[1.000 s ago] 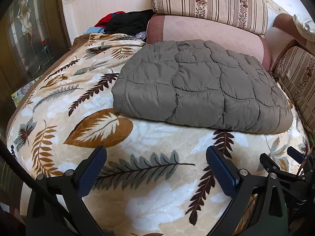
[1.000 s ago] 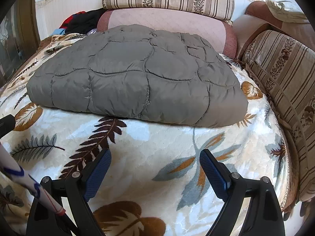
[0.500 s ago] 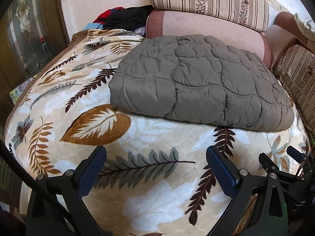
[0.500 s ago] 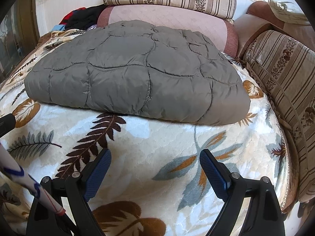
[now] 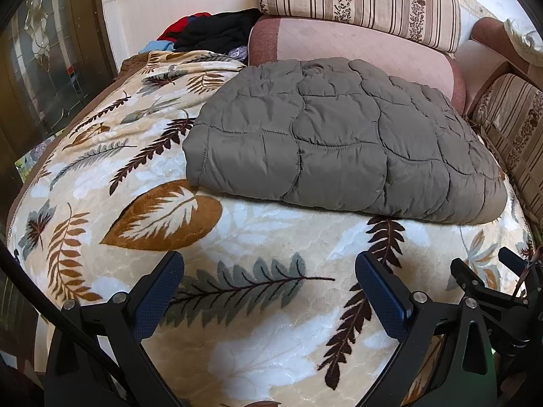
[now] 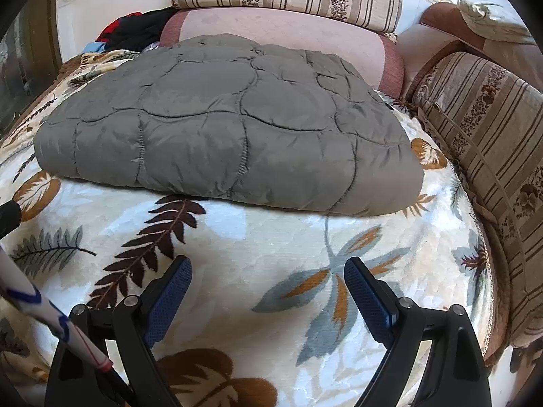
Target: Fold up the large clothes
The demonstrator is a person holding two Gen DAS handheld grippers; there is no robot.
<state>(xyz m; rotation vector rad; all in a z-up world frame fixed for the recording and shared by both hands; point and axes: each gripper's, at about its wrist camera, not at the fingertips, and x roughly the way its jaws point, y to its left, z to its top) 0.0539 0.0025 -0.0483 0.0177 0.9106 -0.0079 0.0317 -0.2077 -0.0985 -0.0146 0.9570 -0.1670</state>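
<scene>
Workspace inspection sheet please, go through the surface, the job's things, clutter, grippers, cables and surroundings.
Surface: leaf-print blanket spread over the seat.
Job's things: grey quilted garment lying folded on the blanket, touched by neither gripper.
Clutter: pile of dark, red and blue clothes at the far left corner.
Grippers: left gripper and right gripper both open, empty, short of the garment.
Cables: white cord with blue marks by the right gripper.
Surroundings: striped cushions, pink bolster, glass door at left.
</scene>
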